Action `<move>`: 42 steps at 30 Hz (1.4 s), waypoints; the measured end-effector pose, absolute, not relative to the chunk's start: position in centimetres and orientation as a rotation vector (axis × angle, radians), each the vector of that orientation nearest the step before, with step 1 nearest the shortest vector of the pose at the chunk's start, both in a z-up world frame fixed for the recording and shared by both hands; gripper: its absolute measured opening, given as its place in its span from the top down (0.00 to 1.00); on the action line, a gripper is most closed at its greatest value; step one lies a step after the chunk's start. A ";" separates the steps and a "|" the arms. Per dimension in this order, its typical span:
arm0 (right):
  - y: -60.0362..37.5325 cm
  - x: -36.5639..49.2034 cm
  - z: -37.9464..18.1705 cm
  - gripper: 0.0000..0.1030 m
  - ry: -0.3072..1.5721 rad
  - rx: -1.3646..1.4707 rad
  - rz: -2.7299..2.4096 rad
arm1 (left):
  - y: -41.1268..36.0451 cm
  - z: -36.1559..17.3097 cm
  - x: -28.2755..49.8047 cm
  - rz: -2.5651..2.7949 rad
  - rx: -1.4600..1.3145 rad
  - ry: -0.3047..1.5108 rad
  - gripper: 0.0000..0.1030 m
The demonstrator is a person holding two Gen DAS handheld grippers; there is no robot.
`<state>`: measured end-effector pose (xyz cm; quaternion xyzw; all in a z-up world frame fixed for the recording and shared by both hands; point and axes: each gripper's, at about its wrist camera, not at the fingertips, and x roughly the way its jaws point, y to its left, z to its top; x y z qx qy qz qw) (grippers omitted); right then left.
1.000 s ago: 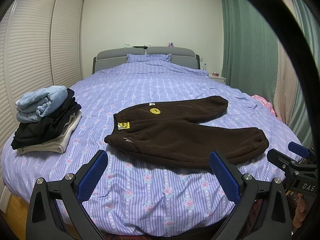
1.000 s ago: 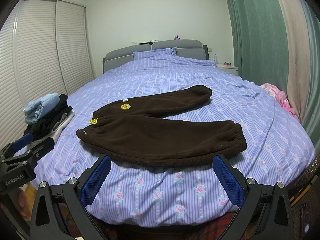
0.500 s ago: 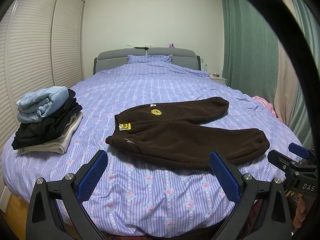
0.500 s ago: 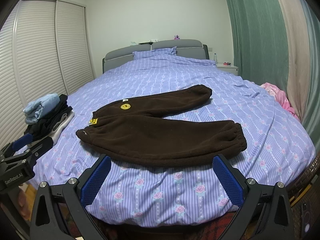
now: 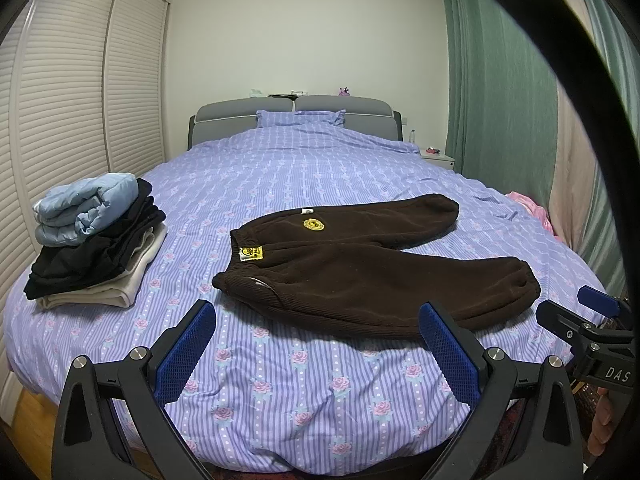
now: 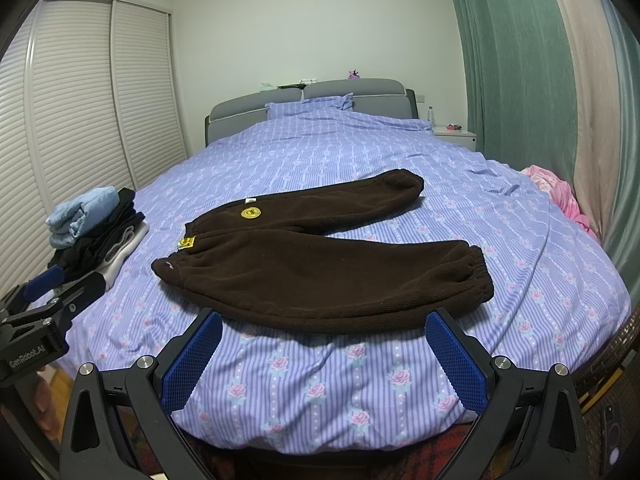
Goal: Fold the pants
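Dark brown fleece pants (image 5: 360, 264) (image 6: 320, 256) lie flat on the bed, waistband to the left, both legs spread apart and reaching right. A round yellow patch and a yellow label mark the waist area. My left gripper (image 5: 318, 346) hovers open over the bed's near edge, short of the pants and touching nothing. My right gripper (image 6: 324, 356) is open too, just in front of the nearer leg. Each gripper shows in the other's view: the right gripper (image 5: 592, 320) at the right edge, the left gripper (image 6: 44, 300) at the left edge.
A stack of folded clothes (image 5: 96, 236) (image 6: 92, 232) topped by a light blue piece sits on the bed's left side. The purple striped bedspread (image 5: 304, 384) fills the area. Pink fabric (image 6: 560, 196) lies at the right edge by green curtains. Louvred wardrobe doors stand left.
Both grippers have barely shifted; the view rose slightly. The pants lie as before.
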<state>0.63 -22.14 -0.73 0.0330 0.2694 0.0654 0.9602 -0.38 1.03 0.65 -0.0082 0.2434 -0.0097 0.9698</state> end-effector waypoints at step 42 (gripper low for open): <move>-26.1 9.8 -11.6 0.00 0.749 0.337 0.012 | 5.0 -8.5 11.7 0.023 -0.194 0.679 0.00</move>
